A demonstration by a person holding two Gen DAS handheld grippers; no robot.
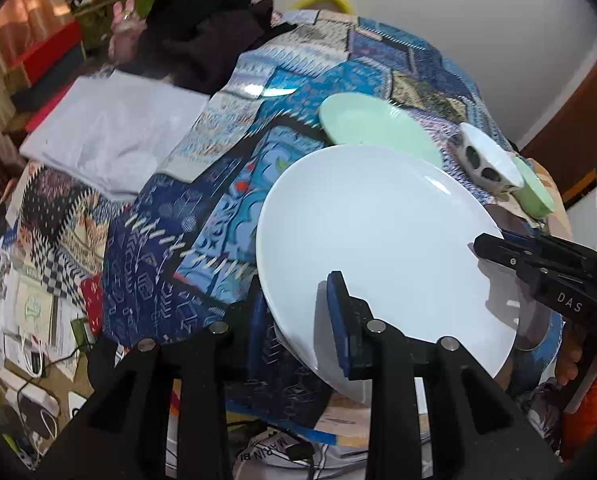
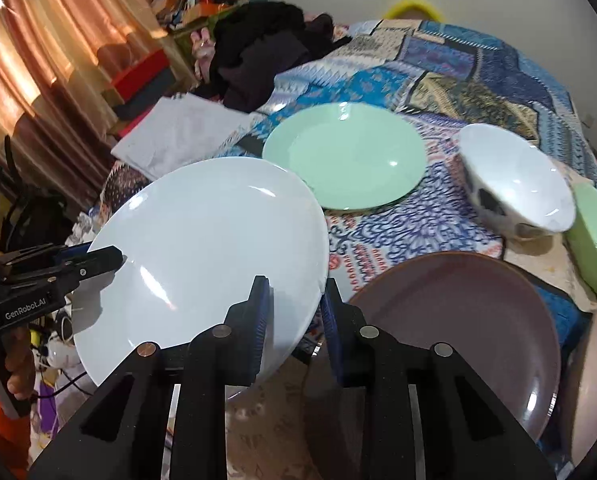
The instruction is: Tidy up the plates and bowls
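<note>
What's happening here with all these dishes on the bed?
A person with a handheld gripper in each hand is sorting dishes. Both the left gripper and the right gripper pinch the rim of a white plate, held above the patchwork quilt. A green plate, a white bowl and a mauve plate lie nearby.

Bare quilt (image 2: 450,68) lies open beyond the green plate (image 2: 344,156); white bowl (image 2: 514,184) and brown plate (image 2: 458,332) crowd the right.

1. Pretty bright indoor light overall; the curtains (image 2: 38,60) glow orange, backlit.
2. Glare streaks on the white plate (image 2: 202,256) and the green plate (image 2: 346,156).
3. Heavy fisheye bending, black corners.
4. The white bowl (image 2: 514,184) looks motion-smeared.
</note>
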